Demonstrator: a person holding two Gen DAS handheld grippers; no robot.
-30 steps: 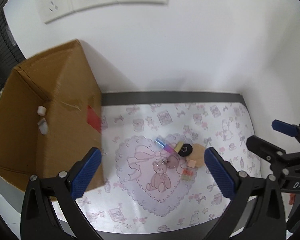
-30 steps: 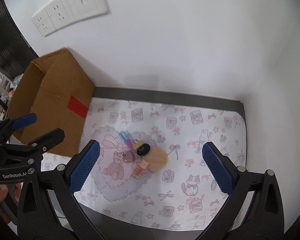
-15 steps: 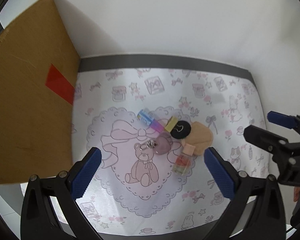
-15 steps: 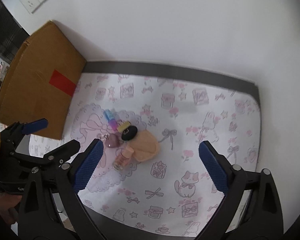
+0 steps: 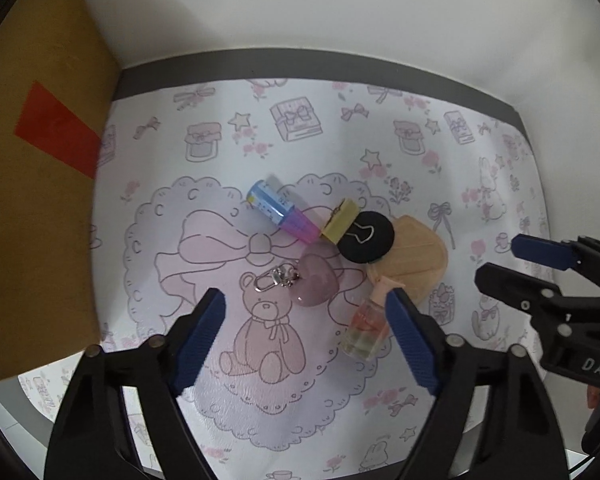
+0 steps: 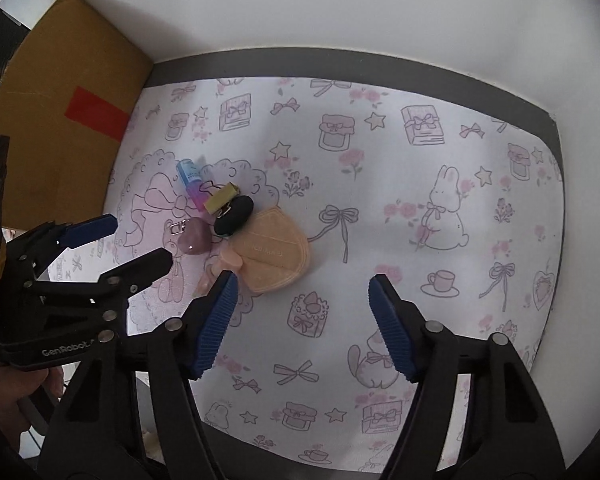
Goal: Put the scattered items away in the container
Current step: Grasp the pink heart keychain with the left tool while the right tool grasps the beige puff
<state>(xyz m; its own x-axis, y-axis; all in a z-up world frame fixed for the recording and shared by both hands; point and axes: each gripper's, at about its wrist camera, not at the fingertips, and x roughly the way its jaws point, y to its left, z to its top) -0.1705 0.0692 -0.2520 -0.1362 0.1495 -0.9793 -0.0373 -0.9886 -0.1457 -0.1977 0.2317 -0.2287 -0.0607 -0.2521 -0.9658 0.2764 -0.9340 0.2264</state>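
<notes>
A small pile lies on the heart print of the mat: a blue-and-pink tube (image 5: pixel 278 210), a yellow binder clip (image 5: pixel 340 220), a black round pad (image 5: pixel 366 236), a peach puff (image 5: pixel 416 258), a pink heart keychain (image 5: pixel 316 280) and a little perfume bottle (image 5: pixel 366 328). My left gripper (image 5: pixel 306 320) points down over the heart keychain, its jaws closing; its pads press on nothing, and the bottle lies just inside its right finger. My right gripper (image 6: pixel 302 312) hangs over bare mat to the right of the puff (image 6: pixel 272 256), jaws closing on nothing. The cardboard box (image 5: pixel 32 200) stands at the left.
The patterned mat (image 6: pixel 440 160) covers a grey-edged table against a white wall. The box's side wall with red tape (image 6: pixel 96 114) borders the mat on the left. Each gripper shows in the other's view: the right gripper (image 5: pixel 516 262), the left gripper (image 6: pixel 126 244).
Both grippers have come down toward the mat, so the pile looks much larger. Both pairs of jaws have narrowed. The box's open top has left the views.
</notes>
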